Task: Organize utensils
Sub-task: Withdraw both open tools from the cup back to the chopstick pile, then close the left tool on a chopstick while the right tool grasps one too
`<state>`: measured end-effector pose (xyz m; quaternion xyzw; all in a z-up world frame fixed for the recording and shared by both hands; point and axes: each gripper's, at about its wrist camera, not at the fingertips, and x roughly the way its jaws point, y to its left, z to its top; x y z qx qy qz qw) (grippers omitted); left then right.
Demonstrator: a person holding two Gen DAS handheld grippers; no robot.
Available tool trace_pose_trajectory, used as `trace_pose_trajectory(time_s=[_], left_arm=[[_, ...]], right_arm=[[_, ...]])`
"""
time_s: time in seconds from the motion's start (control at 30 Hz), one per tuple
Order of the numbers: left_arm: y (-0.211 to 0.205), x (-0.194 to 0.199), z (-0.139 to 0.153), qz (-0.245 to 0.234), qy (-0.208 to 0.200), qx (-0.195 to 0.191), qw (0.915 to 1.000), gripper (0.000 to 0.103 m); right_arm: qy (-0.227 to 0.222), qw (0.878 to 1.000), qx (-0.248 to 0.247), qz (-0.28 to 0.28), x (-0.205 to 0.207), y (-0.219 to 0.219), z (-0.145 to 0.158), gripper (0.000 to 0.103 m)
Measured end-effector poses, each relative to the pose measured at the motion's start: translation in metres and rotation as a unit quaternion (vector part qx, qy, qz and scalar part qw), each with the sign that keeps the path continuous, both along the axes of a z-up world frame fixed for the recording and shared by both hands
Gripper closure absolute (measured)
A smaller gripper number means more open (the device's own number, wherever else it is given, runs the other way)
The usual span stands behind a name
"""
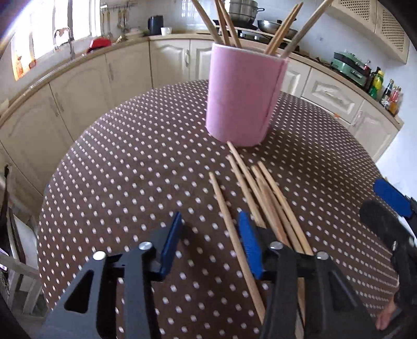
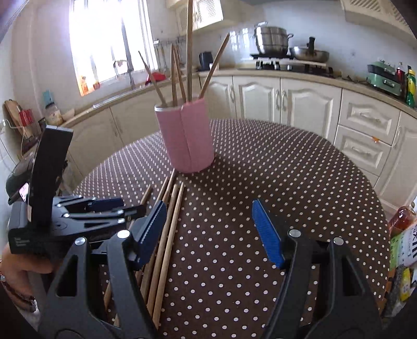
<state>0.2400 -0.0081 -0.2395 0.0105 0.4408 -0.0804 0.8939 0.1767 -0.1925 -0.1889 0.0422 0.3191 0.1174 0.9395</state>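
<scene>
A pink cup stands on the brown dotted table and holds several wooden chopsticks. Several loose chopsticks lie flat in front of it. My left gripper is open over the table; one chopstick lies between its fingers, and the others lie under its right finger. My right gripper is open and empty, right of the loose chopsticks. The cup also shows in the right wrist view. Each gripper shows at the edge of the other's view: the right one, the left one.
Kitchen counters and cabinets curve around the table. A stove with pots stands at the back. Bottles and packets sit by the table's right edge. The person's hand holds the left gripper.
</scene>
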Motion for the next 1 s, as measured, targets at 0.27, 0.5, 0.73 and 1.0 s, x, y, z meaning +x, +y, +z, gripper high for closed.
trace_pose_trajectory(time_s=[0.27,0.5,0.73,1.0], left_arm=[[0.009,0.013,-0.002,0.009,-0.002,0.0,1.0,0.088],[0.015,0.009,-0.002,-0.006,-0.008,-0.002,0.9999,0.089],[0.017,0.006,-0.002,-0.012,-0.008,-0.011,0.9998,0.089],[0.02,0.01,0.001,-0.018,-0.009,-0.006,0.9998,0.089]], right_arm=[[0.066,0.996,-0.046,0.03,0.035,0.03,-0.018,0.049],[0.105,0.991,-0.064,0.048,0.06,0.05,-0.031,0.069],[0.107,0.991,-0.065,0.052,0.066,0.057,-0.029,0.069],[0.118,0.987,-0.094,0.053,0.072,0.072,-0.039,0.085]])
